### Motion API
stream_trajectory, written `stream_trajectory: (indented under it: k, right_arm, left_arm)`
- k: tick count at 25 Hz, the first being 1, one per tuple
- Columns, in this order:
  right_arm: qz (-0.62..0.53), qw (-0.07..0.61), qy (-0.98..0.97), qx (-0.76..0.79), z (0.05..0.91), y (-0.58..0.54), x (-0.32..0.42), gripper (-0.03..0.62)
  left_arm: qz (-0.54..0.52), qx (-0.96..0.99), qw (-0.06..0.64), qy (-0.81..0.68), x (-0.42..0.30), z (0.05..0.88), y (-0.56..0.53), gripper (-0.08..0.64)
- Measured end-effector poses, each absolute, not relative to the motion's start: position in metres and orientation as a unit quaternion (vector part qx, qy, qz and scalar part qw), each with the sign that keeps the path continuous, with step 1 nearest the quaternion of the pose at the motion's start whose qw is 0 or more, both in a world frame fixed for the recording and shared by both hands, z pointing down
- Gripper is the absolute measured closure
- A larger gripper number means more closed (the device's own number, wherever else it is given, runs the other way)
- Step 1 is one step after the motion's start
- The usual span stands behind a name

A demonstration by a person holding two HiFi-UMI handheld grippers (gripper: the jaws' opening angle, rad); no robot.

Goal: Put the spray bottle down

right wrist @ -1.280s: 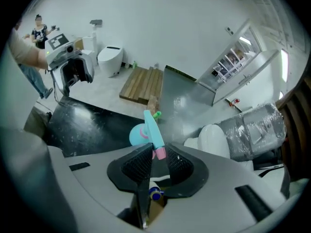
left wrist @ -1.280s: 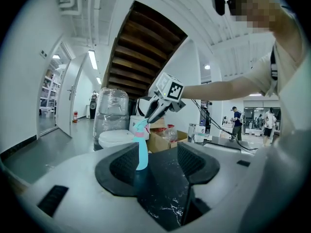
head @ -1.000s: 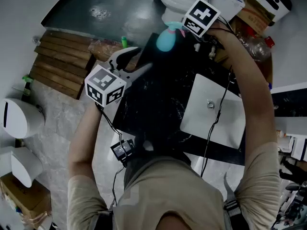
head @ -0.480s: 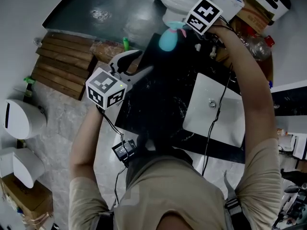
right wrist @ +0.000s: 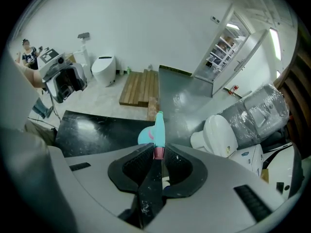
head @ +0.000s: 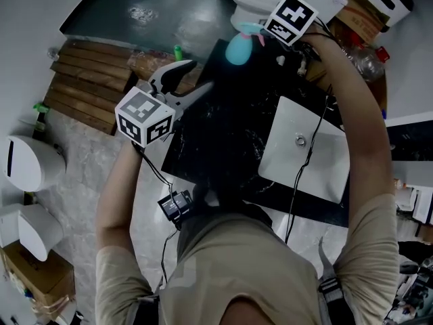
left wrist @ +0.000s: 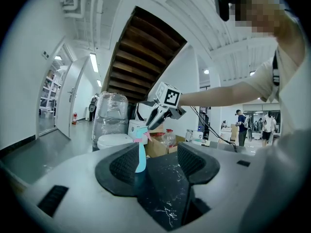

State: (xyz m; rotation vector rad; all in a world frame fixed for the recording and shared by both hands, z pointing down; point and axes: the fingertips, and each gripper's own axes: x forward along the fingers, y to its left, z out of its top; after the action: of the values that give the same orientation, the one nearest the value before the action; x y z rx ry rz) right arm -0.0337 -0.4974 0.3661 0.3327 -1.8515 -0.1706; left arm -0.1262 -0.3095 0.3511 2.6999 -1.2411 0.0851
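Right gripper (right wrist: 156, 153) of mine is pinched on the spray bottle (right wrist: 155, 130) by its head, at the far corner of the black countertop (head: 223, 141). Released tilted or overhanging that edge, it could topple off; left gripper (left wrist: 156, 165) gapes empty.

Beige short-sleeved shirt (head: 237, 269) worn, black cables (head: 298, 181) strung along arms, marker-patterned cubes (head: 143, 117) fixed on left gripper (head: 201, 75), ten o'clock, right gripper (head: 264, 36), one o'clock.
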Motion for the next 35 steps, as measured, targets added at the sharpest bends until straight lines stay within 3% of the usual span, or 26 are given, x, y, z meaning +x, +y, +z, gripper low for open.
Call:
stream_trajectory:
  k: [6,11,19,27,29,31,35]
  right_arm:
    - [-0.067,0.564,-0.811,0.144,0.359,-0.497,-0.036,0.506]
    - [-0.067,0.542,-0.826,0.141,0.351,-0.495,-0.036,0.446]
    - [-0.091,0.516,-0.837,0.159,0.334,-0.494,-0.025,0.445]
    - [-0.137,0.484,-0.847,0.171,0.3,-0.47,-0.022,0.445]
    - [-0.144,0.473,-0.852,0.173,0.292,-0.462,-0.026,0.451]
    - [-0.162,0.471,-0.849,0.18,0.285,-0.455,-0.027,0.544]
    - [-0.169,0.459,-0.853,0.18,0.277,-0.436,-0.027,0.565]
  left_arm:
    - [0.031,0.906,0.077,-0.415,-0.122,0.346,-0.309,0.311]
    - [0.033,0.905,0.074,-0.417,-0.124,0.346,-0.307,0.311]
    - [0.036,0.897,0.1,-0.429,-0.132,0.351,-0.307,0.31]
    - [0.02,0.903,0.075,-0.422,-0.116,0.323,-0.315,0.311]
    - [0.022,0.906,0.067,-0.418,-0.112,0.318,-0.313,0.311]
    - [0.022,0.908,0.059,-0.413,-0.107,0.312,-0.31,0.311]
    - [0.018,0.912,0.051,-0.407,-0.104,0.304,-0.303,0.311]
